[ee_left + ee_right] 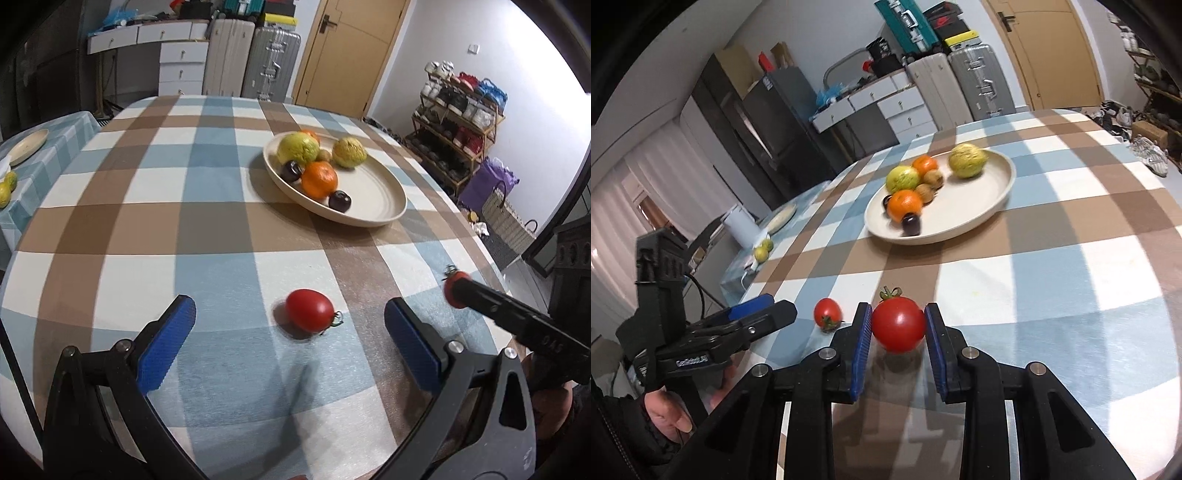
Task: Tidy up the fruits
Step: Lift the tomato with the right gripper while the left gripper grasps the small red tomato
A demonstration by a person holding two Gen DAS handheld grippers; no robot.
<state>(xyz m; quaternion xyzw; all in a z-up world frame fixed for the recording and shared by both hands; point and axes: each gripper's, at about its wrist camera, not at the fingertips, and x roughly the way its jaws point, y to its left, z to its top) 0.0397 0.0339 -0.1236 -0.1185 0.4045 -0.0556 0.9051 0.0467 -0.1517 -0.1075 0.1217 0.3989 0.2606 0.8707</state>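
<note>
Right gripper (898,325) pinches a glossy red, green-stemmed tomato (898,325); left gripper (290,325) gapes wide, empty.

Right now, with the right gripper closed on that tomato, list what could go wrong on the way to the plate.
1. The right gripper pinches the round red tomato at its sides only; a soft, smooth fruit could slip out or bruise.
2. The cream round plate already holds fruit crowded to one side; a dropped tomato might knock the dark plum near the rim.
3. The open left gripper straddles the smaller red tomato and could nudge it rolling.
</note>
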